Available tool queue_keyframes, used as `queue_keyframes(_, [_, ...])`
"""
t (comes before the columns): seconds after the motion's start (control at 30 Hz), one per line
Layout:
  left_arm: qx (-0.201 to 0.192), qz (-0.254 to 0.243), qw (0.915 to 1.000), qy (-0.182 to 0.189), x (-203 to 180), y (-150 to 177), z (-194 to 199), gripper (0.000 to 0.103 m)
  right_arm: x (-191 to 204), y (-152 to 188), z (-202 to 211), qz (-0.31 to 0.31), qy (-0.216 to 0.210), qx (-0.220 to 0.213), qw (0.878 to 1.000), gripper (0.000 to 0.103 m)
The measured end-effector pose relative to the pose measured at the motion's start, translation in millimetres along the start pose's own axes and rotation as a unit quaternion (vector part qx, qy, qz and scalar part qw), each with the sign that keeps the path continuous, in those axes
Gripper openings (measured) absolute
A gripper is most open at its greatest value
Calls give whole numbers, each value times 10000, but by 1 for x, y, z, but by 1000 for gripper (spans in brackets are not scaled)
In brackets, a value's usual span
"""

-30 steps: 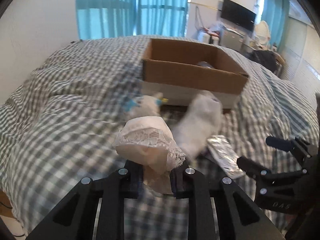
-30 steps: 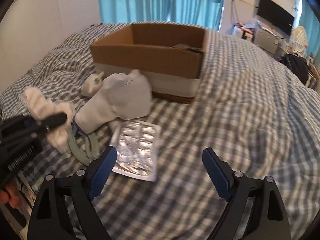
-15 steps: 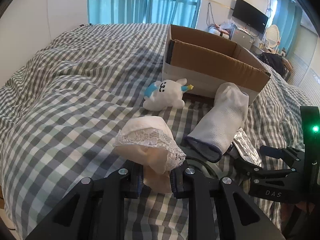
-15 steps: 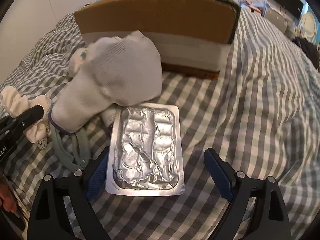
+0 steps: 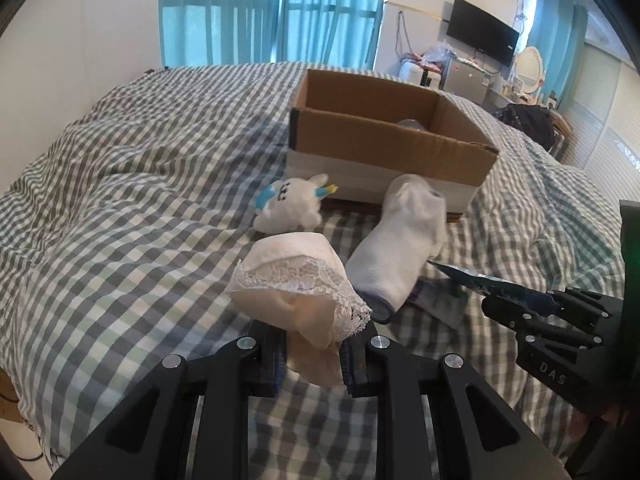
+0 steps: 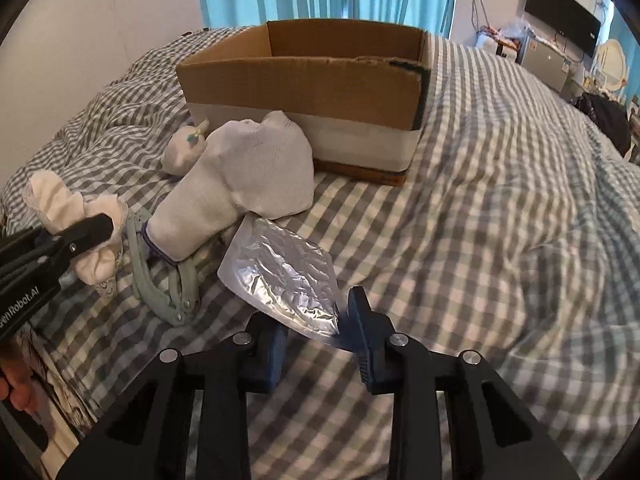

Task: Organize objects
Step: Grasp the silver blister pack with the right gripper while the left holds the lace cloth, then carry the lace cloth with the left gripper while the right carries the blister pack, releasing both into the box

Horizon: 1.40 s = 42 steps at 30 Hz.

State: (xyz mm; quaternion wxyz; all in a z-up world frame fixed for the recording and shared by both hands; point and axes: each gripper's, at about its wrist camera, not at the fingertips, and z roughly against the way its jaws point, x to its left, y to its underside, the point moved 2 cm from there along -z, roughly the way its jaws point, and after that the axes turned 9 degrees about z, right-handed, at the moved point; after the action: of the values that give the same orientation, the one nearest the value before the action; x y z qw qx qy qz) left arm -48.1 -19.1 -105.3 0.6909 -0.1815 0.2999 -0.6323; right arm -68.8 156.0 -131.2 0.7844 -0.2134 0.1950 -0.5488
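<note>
My left gripper [image 5: 314, 344] is shut on a cream cloth with a lace trim [image 5: 288, 276], held just above the checked bedspread. My right gripper [image 6: 320, 332] has its jaws closing on a corner of a silver foil blister pack [image 6: 280, 272]. The pads press on it and it tilts up off the bed. In the left wrist view that pack [image 5: 468, 278] shows edge-on in the right gripper [image 5: 516, 300]. An open cardboard box [image 6: 304, 80] stands farther back on the bed.
A white sock [image 6: 240, 176] lies between the grippers and the box. A small white plush toy [image 5: 294, 206] sits left of it. A pale green plastic clip [image 6: 160, 280] lies partly under the sock. A hand [image 6: 12, 384] shows at the left edge.
The right gripper's jaws went from wide apart around the flat foil pack to pinching its corner, and the pack has tilted up. The left gripper still holds the cloth.
</note>
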Motion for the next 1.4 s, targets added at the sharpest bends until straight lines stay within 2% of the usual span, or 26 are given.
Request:
queue_keyframes(0.17, [-41,-81,10000,-10,-8,1,7,22,1,8,14,45,-126,-198,9997,19])
queue_keyframes(0.37, [-119,-78,9999,-19,-10,0,15,22,3,3,32,74,-180,-509,9985,8])
queue_keyframes(0.67, [-435,-38,9990,16,-11,-15,24,22,1,-18,70,108,-171,-1087,9939,8])
queue_keyframes(0.8, [-619,-57,9980,88,-16,-37,30,22,-3,-35,92,173,-86,-1387,9901,8])
queue_keyframes(1.03, [-1026,-243,9936,393,-42,-98,42,22,-10,-88,124,352,49,-1838,9823,8])
queue_keyframes(1.2, [-1101,-277,9918,586,-56,-141,31,22,-14,-126,118,443,-22,-1904,9807,8])
queue_keyframes(1.4, [-1078,-313,9921,562,-63,-178,0,22,-23,-164,89,460,-116,-1830,9820,8])
